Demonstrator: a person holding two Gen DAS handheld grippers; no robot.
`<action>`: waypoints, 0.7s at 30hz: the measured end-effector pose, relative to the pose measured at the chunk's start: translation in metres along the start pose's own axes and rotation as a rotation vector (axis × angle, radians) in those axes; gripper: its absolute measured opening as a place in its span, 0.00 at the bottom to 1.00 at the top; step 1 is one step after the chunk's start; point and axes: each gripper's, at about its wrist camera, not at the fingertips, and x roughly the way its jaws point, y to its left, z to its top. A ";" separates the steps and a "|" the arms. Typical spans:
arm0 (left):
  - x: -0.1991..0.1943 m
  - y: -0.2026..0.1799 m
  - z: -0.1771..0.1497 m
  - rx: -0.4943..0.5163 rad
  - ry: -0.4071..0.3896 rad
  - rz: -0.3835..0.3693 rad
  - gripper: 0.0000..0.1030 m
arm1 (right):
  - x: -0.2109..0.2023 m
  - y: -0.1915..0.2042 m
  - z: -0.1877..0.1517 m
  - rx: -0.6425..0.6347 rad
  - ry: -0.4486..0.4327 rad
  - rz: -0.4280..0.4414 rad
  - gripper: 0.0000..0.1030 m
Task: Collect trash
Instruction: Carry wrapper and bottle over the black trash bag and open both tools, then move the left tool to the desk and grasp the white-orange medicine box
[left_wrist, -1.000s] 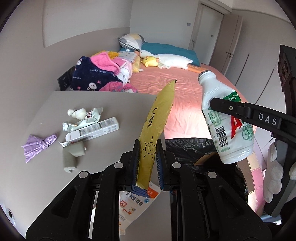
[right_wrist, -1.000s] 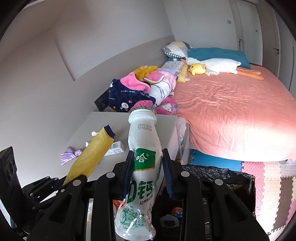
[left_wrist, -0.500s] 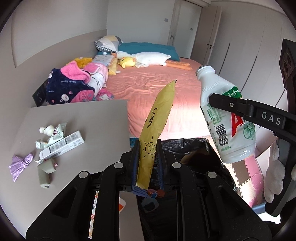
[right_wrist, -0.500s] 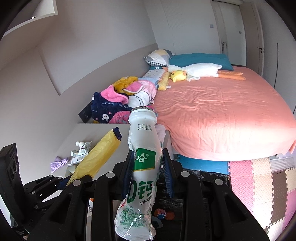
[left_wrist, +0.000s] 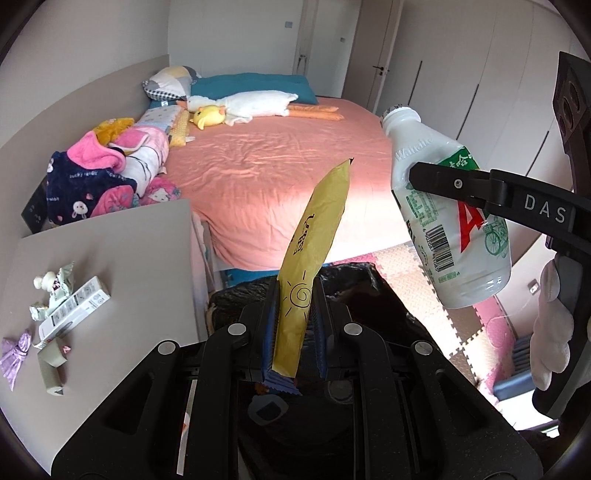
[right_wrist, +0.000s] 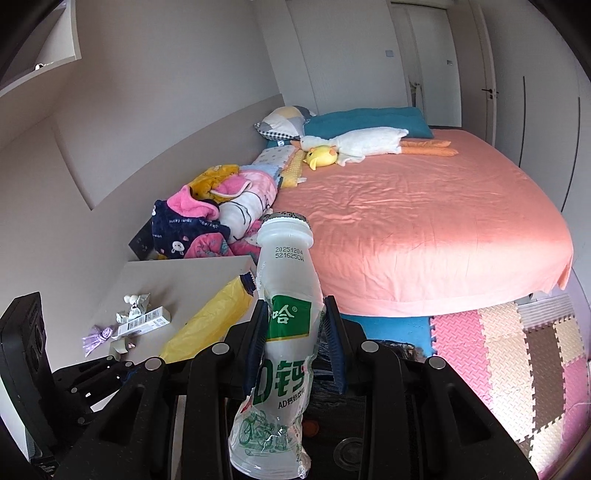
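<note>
A bin lined with a black bag stands on the floor between the grey table and the bed, directly under both grippers. Its inside is dark; a few small bits show at the bottom in the right wrist view, too dim to name.

The left gripper is clamped on a yellow wrapper. The wrapper is long and flat, gripped near its lower end, and its long axis runs up and away from the fingers, leaning right toward the bed; its blue crimped end pokes out below the pads. It hangs over the near rim of the bin.

The right gripper is closed on a white plastic bottle across its green label. The bottle stands nearly upright along the fingers, open mouth up and toward the bed, base down over the bin, with its loose label wrap hanging below the fingers. In the left wrist view the bottle sits to the right of the wrapper, apart from it.

On the table, near its left edge, lie a white carton, a crumpled foil wrapper, a purple wrapper and a cardboard roll, bunched together.
</note>
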 end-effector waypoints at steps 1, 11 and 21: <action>0.003 -0.001 0.000 0.000 0.018 -0.018 0.28 | -0.001 -0.003 0.000 0.007 0.002 0.002 0.34; 0.005 0.011 -0.001 -0.107 0.015 -0.042 0.94 | -0.014 -0.023 0.006 0.057 -0.085 -0.060 0.77; -0.002 0.010 -0.005 -0.086 0.023 -0.023 0.94 | -0.010 -0.019 0.007 0.052 -0.074 -0.032 0.77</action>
